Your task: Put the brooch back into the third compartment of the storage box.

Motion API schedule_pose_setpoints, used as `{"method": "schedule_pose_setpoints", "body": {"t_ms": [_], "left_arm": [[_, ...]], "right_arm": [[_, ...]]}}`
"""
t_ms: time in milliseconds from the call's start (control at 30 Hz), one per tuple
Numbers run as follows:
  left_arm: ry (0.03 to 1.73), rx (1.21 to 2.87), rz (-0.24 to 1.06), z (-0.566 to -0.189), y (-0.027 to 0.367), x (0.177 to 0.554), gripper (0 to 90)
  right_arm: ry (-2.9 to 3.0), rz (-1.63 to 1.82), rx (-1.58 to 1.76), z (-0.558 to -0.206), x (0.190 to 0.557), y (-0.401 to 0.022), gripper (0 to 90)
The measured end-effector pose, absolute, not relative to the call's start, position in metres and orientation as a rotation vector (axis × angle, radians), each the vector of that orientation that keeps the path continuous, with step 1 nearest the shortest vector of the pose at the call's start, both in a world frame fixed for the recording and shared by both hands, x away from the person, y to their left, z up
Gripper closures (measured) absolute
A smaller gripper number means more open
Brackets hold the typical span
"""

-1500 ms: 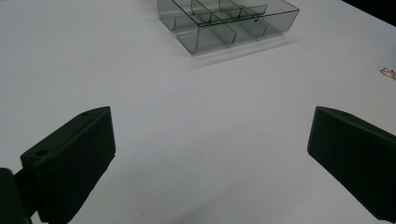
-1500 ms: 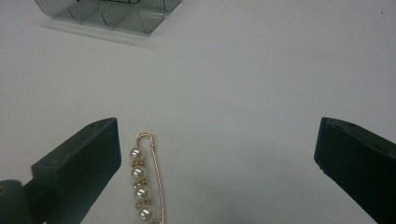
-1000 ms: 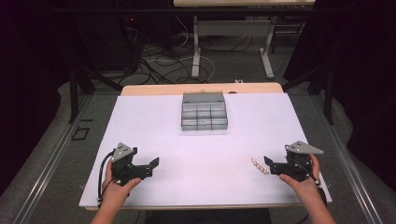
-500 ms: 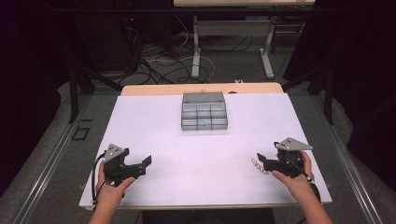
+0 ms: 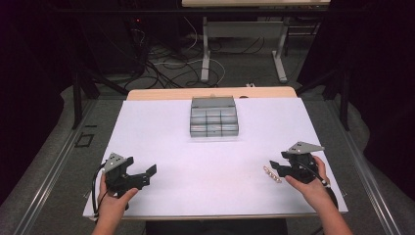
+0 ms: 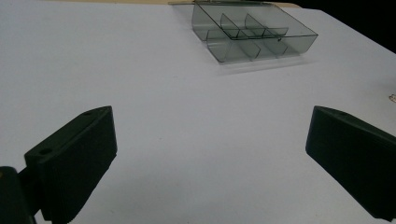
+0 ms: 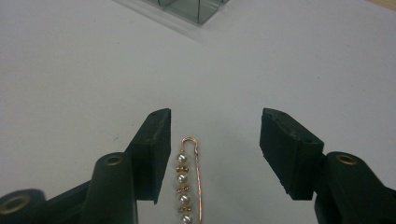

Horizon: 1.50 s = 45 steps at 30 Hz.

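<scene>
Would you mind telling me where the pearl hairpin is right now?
The pearl hairpin lies on the white table at its right side, between the right gripper's jaws and nearer one of them, well short of the compartment box.

An evenly lit white table [image 5: 205, 161] stands out against a dim room whose left and right sides fall into near black in the high view. That view is soft and grainy, with faint shadows under the clear box [image 5: 214, 116]. In the left gripper view the near black fingers [image 6: 70, 163] are blurred and the lower right of the frame darkens. In the right gripper view the beaded pin [image 7: 189, 179] is fairly sharp, casting almost no shadow; no glare shows.
</scene>
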<state>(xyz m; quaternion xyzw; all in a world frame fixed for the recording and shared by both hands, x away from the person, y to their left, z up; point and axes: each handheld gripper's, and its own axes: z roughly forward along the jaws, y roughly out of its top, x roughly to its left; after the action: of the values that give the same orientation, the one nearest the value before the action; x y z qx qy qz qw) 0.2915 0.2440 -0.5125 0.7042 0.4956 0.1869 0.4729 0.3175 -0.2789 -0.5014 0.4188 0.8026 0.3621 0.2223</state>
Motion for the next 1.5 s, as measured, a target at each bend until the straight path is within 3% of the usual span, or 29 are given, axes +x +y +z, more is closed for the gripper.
{"method": "schedule_pose_setpoints", "body": {"t_ms": [467, 667, 1033, 1500], "left_arm": [[1.235, 1.737, 0.467, -0.516, 0.252, 0.286, 2.9], [1.22, 1.766, 0.465, -0.518, 0.245, 0.286, 3.1], [1.209, 1.788, 0.459, -0.52, 0.241, 0.29, 3.8], [1.198, 1.796, 0.454, -0.521, 0.24, 0.29, 4.0]], "right_arm": [[2.366, 0.924, 1.204, -0.509, 0.325, -0.272, 50.2], [2.439, 0.89, 1.202, -0.513, 0.327, -0.274, 61.5], [2.475, 0.877, 1.346, -0.525, 0.328, -0.278, 68.9], [2.488, 0.84, 1.388, -0.529, 0.328, -0.277, 74.0]]}}
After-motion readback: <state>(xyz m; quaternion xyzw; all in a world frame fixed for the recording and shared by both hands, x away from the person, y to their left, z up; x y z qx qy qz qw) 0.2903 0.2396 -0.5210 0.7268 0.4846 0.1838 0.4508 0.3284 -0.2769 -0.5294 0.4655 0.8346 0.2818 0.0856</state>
